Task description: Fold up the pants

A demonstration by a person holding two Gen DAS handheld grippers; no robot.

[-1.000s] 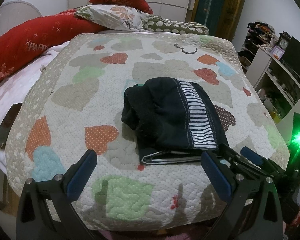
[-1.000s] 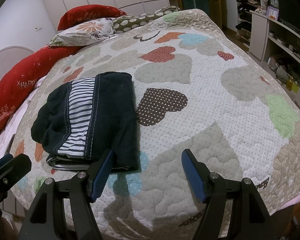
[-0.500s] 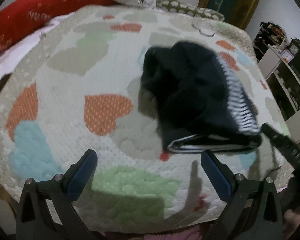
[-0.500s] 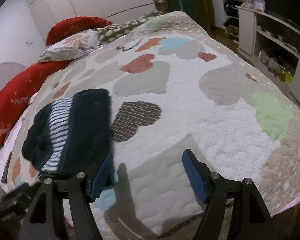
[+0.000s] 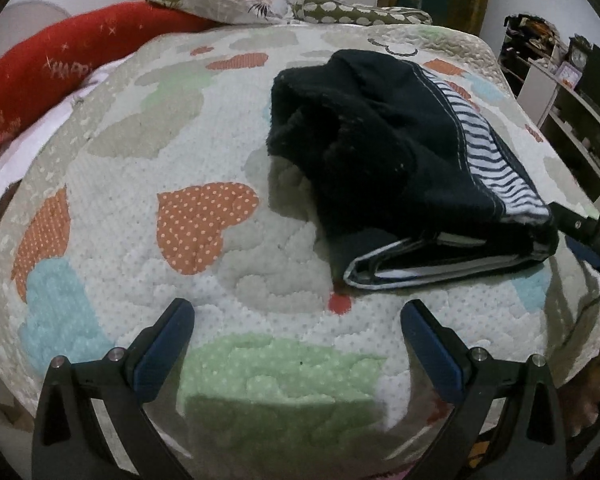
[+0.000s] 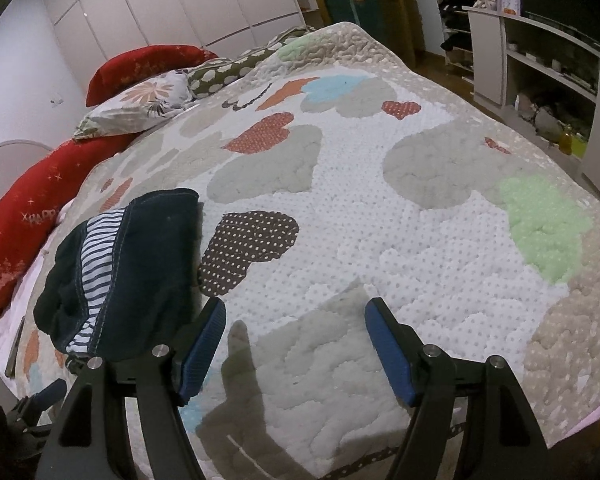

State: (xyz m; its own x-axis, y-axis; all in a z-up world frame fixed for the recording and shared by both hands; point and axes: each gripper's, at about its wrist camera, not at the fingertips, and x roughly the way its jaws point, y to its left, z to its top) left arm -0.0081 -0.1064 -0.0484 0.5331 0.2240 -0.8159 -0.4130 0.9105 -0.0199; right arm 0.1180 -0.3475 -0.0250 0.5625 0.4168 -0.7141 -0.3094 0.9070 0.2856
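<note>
Pants (image 5: 400, 168): I see them folded into a dark bundle with a striped band, lying on the quilt (image 5: 228, 152) near its front edge.
Left gripper (image 5: 296, 324): my fingers are spread wide, empty, low over the quilt's front edge.
Right gripper (image 6: 296, 320): spread apart, empty; its left finger (image 6: 204, 340) is just beside the pants' near corner.

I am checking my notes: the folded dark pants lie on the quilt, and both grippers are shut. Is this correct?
Not quite. The pants do lie folded on the quilt, but the left gripper and right gripper are open, as each wrist view shows.
</note>
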